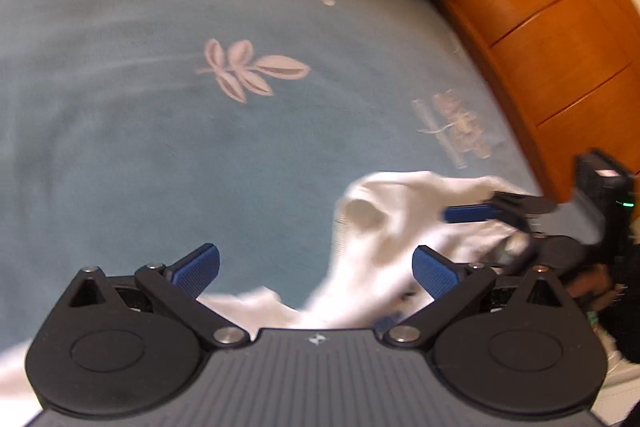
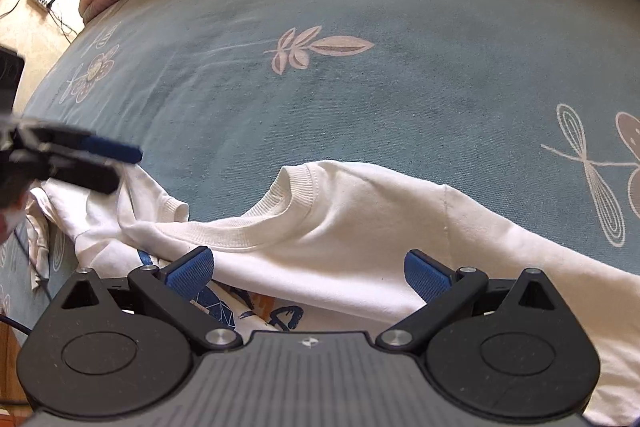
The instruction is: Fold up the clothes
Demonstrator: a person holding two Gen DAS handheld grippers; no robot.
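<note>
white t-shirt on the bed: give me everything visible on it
The white t-shirt is a soft knit, cotton by the look, with a ribbed crew collar and a ribbed sleeve cuff. It lies crumpled and partly folded over itself on the blue patterned bedsheet; a dark blue and orange print shows beneath the folded-over layer. The right gripper is open over it, the left gripper open above one bunched end. Neither visibly pinches fabric.

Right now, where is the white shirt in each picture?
Left wrist view: the shirt is low and right of middle, bunched, reaching under the left gripper.
Right wrist view: the shirt spreads across the lower half, collar near the middle.
Shared landmark: the pink leaf print on the blue sheet.
</note>
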